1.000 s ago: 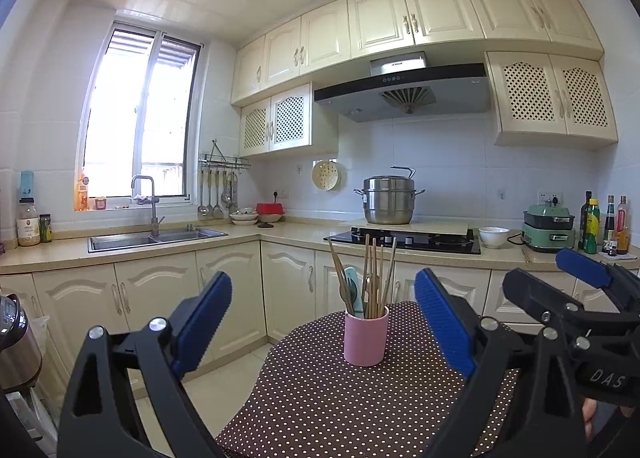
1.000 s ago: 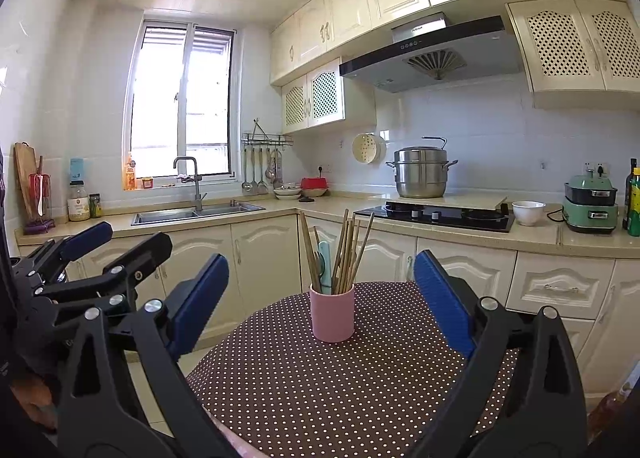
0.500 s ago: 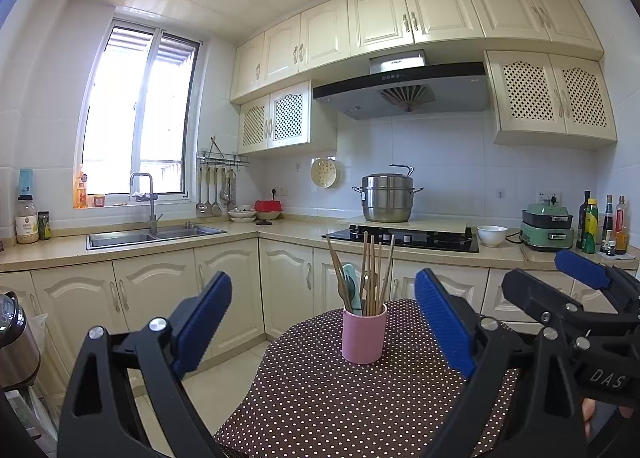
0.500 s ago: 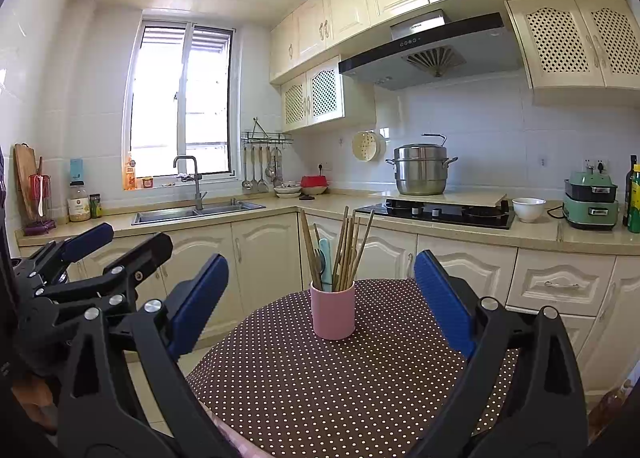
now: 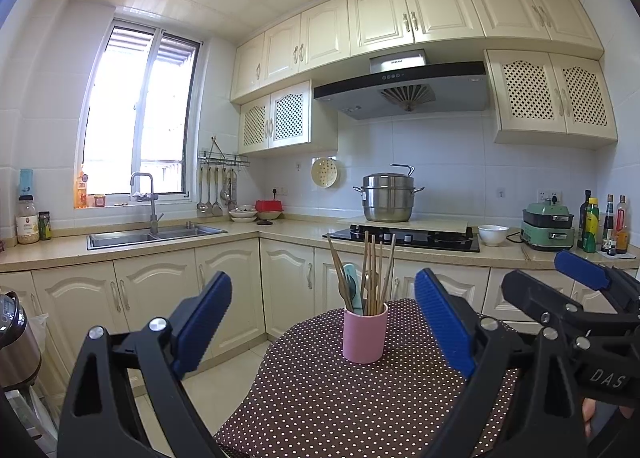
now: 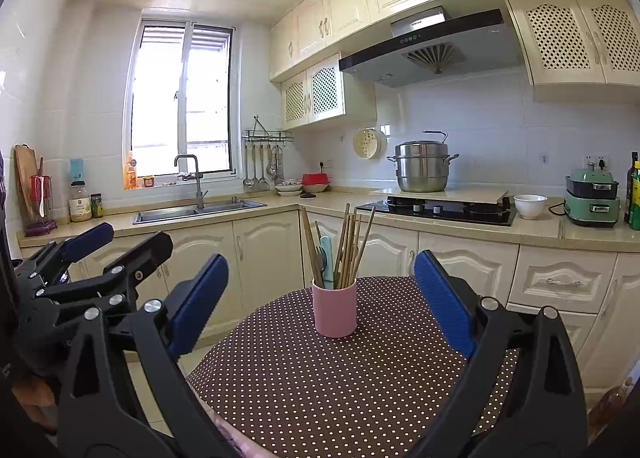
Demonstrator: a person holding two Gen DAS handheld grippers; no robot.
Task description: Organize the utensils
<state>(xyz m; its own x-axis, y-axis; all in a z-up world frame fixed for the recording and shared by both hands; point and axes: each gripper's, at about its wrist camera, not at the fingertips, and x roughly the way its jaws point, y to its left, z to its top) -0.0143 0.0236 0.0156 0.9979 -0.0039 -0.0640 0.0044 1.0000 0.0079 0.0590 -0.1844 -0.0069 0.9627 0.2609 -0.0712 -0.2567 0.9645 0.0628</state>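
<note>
Change: almost nothing moves across the last second; in the left wrist view the pink cup (image 5: pixel 365 334) sits a shade lower and more central than before, so the left gripper (image 5: pixel 323 312) drifts only slightly.
Left gripper: jaws released, spread wide, holding nothing, hovering above the near edge of the dotted tablecloth (image 5: pixel 340 398).
Right gripper: the right gripper (image 6: pixel 322 300) is likewise released and empty, side by side with the left one.
Cup place: at 12 o'clock from both grippers, upright on the table, well apart from the blue pads (image 6: pixel 442 300).
Contents: wooden chopsticks (image 6: pixel 352 246), a teal utensil (image 6: pixel 327 258) and a darker spoon stand in it.
Table: no loose utensils show on the cloth.
Meaning: probably either the task has not begun or the sorting is finished; I cannot tell which.
</note>
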